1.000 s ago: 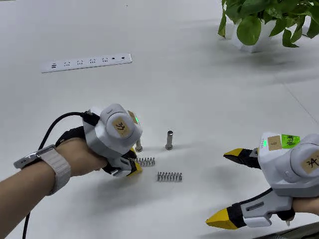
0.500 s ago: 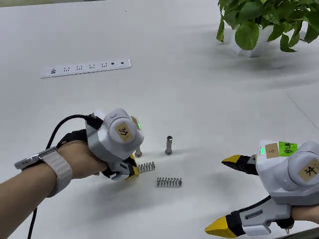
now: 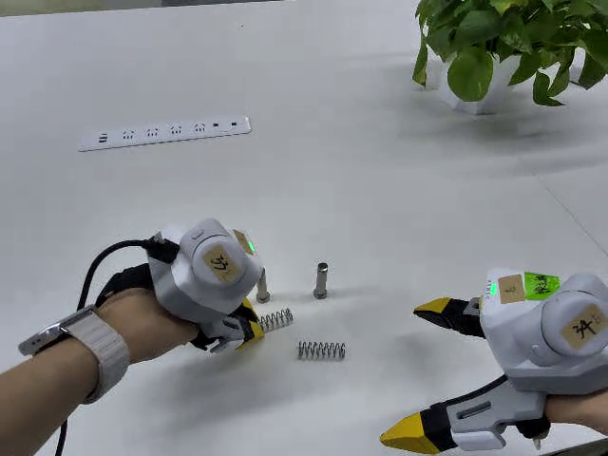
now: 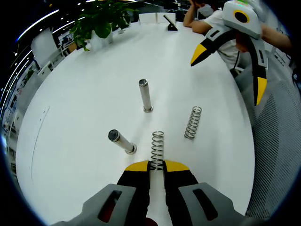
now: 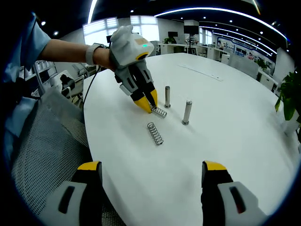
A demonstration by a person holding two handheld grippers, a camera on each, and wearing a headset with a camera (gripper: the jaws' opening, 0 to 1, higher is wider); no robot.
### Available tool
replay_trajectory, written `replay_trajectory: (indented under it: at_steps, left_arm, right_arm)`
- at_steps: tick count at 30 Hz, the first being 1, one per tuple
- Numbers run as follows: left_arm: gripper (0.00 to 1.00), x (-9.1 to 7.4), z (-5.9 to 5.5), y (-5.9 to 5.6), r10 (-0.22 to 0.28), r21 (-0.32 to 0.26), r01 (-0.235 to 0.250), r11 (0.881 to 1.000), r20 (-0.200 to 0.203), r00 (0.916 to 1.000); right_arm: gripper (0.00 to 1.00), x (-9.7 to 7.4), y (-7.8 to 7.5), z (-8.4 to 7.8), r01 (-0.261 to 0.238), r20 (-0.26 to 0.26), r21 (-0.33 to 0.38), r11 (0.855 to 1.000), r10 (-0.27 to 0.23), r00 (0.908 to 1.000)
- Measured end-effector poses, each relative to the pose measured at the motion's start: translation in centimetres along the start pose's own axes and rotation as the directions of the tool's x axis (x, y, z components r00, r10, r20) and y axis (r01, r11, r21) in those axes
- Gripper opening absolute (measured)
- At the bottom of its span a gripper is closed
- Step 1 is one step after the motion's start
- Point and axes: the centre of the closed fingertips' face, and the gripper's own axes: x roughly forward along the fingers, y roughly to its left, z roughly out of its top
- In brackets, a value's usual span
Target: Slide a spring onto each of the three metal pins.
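Observation:
Two metal pins stand upright on the white table, one in the open (image 3: 321, 280) and one (image 3: 263, 285) partly behind my left gripper (image 3: 249, 330). That gripper is shut on the end of a spring (image 3: 275, 319), which points toward the pins. In the left gripper view, the held spring (image 4: 157, 149) sticks out past the yellow tips between the near pin (image 4: 121, 141) and the loose spring (image 4: 193, 122). The second spring (image 3: 321, 351) lies flat, untouched. My right gripper (image 3: 416, 373) hovers open at the lower right, well away from the parts, holding nothing.
A white power strip (image 3: 164, 132) lies at the far left of the table. A potted plant (image 3: 503, 47) stands at the far right corner. A mesh chair (image 5: 42, 155) sits by the table edge. A seated person (image 4: 211, 23) is beyond the table.
The spring in my left gripper has gone from lying flat to angled, with the gripper rolled slightly. My right gripper has drifted a little left. The loose spring and pins have stayed put.

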Motion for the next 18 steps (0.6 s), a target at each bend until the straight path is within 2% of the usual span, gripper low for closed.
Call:
replay_trajectory:
  at_steps: [4, 11, 14, 18]
  left_arm:
    - [0.10, -0.1, -0.1, 0.0, 0.008, -0.038, -0.007, 0.999, 0.025, 0.9996]
    - [0.10, -0.7, -0.5, -0.4, 0.020, -0.070, -0.016, 0.997, 0.057, 0.9982]
    - [0.10, -1.3, -0.5, -0.8, 0.016, -0.101, -0.008, 0.995, 0.087, 0.9961]
    - [0.10, -2.6, -0.5, -1.2, 0.032, -0.114, -0.018, 0.993, 0.128, 0.9913]
  right_arm:
    - [0.88, 0.1, 0.3, 0.1, -0.005, -0.002, -0.004, 1.000, 0.005, 1.0000]
    - [0.88, 0.1, 0.4, 0.6, -0.006, 0.002, -0.010, 1.000, 0.006, 1.0000]
    - [0.86, 0.1, 0.6, 1.0, -0.013, 0.008, -0.005, 1.000, 0.013, 0.9999]
    - [0.85, 0.2, 0.8, 1.7, -0.023, 0.019, -0.009, 1.000, 0.023, 0.9996]
